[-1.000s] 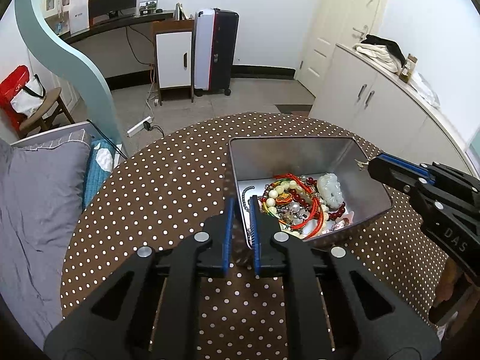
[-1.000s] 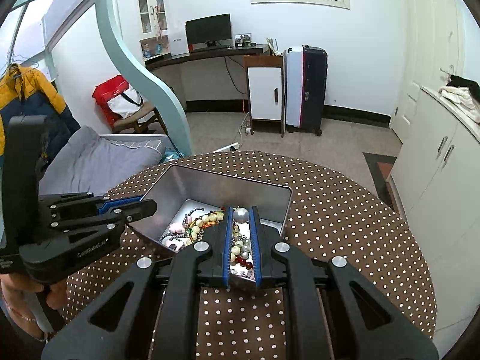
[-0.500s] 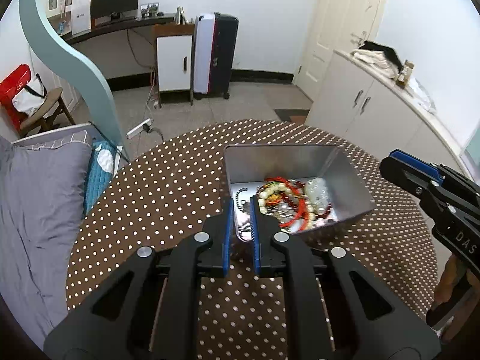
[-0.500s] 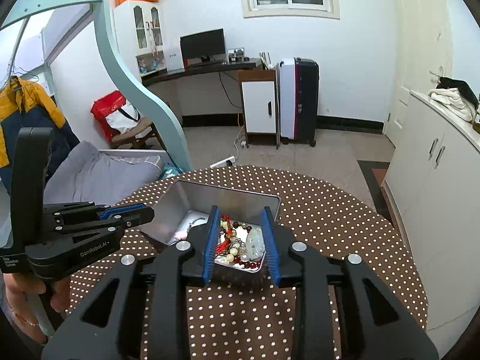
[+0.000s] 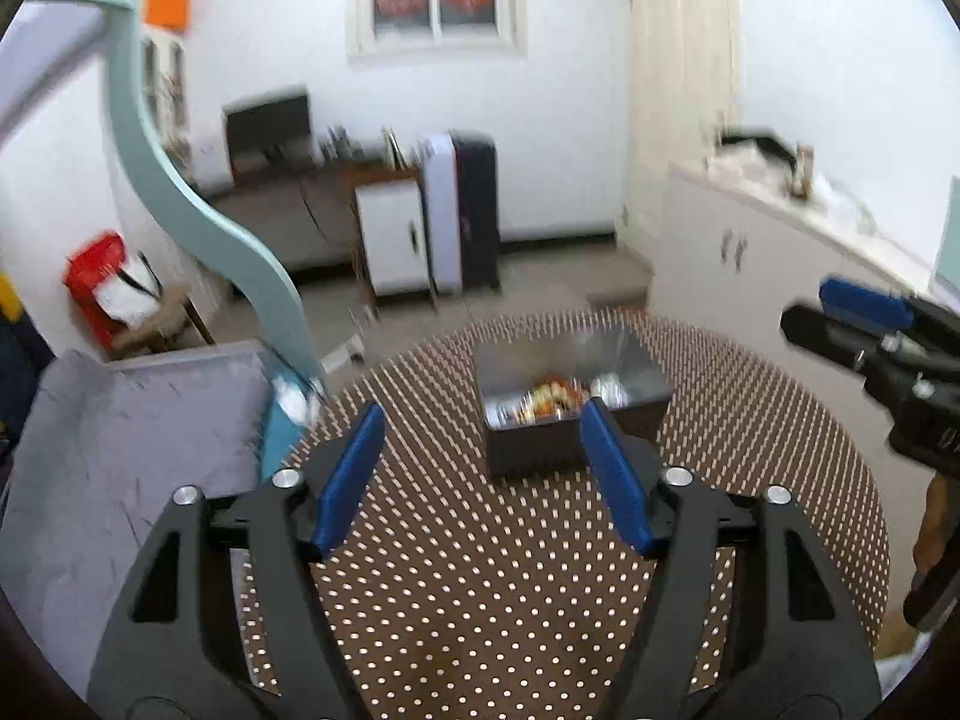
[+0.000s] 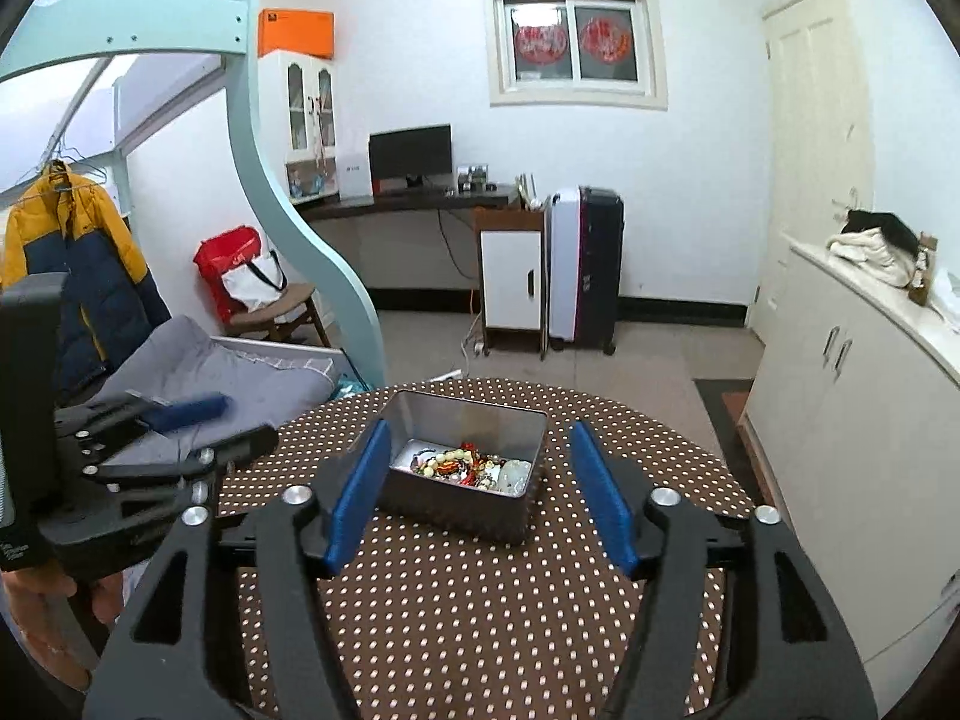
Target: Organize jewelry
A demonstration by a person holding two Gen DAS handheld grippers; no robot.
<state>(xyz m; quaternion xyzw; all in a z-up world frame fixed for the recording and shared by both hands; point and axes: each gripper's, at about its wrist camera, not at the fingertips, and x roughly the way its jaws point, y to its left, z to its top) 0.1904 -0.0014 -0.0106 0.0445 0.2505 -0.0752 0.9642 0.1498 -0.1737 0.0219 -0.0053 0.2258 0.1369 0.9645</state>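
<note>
Near the far edge of the round dotted surface (image 6: 480, 630) a metal box (image 6: 462, 504) is seen, and the jewelry (image 6: 468, 465) is heaped inside it: beads in red, cream and green, mixed together with a pale carved piece. Nothing is seen lying outside the box on the surface.

The left gripper (image 5: 480, 456) is held back from the box, and its fingers (image 5: 351, 474) have just been opening; they are now spread wide and nothing is between them. The right gripper (image 6: 477, 480) is also kept apart from the box, its fingers (image 6: 360, 489) have just been opening too, and nothing is gripped.

It is judged that the gathering is finished, since all pieces shown are collected in one container. No lid is visible, and the pieces are not sorted inside the box, so it cannot be told whether some sorting or closing is left to be done.
</note>
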